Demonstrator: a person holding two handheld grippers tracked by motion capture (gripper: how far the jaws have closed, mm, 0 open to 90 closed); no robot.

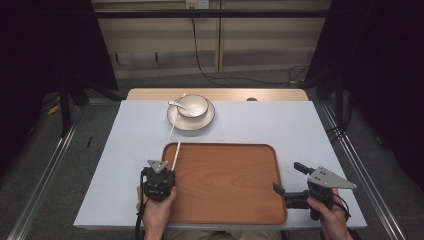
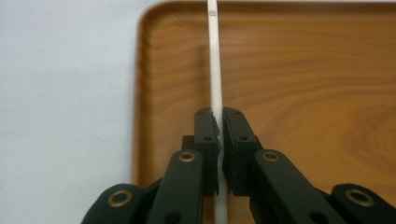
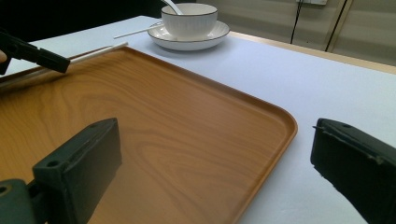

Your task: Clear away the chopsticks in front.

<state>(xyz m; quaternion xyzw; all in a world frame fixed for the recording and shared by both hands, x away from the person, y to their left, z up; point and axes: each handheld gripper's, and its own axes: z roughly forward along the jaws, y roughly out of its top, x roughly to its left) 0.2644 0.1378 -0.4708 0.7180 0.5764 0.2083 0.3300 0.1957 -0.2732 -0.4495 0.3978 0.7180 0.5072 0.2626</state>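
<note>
— Two white chopsticks I count, and one of them, the held chopstick [image 2: 215,70], is already pinched in the left gripper [image 2: 219,122]. Do you see it the same?

— Yes. The jaws are closed on it from both sides. The stick passes between them and goes on straight ahead, along the line of the gripper itself, over the left part of the wooden tray [image 1: 235,200].

— So its long axis is away from the person?

— Away and a little to the right, seen from above. The near end is at the left gripper [image 1: 159,172]; the far end points toward the bowl [image 1: 194,105] on its plate [image 1: 206,120], and reaches about to the tray's far rim.

— And the second chopstick [image 1: 175,116]?

— It lies farther, on the white table [image 1: 300,125] beside the plate, nearly on the same line, well apart from both grippers. The left hand [image 1: 156,210] is clearly nearer to it.

— What about the right side?

— The right gripper [image 1: 287,180] waits at the tray's right edge, jaws wide apart, nothing between them. In its own view the tray corner is between the jaws.

— Then the next move, I think, is only to lower the stick, parallel to the tray's left rim.
</note>
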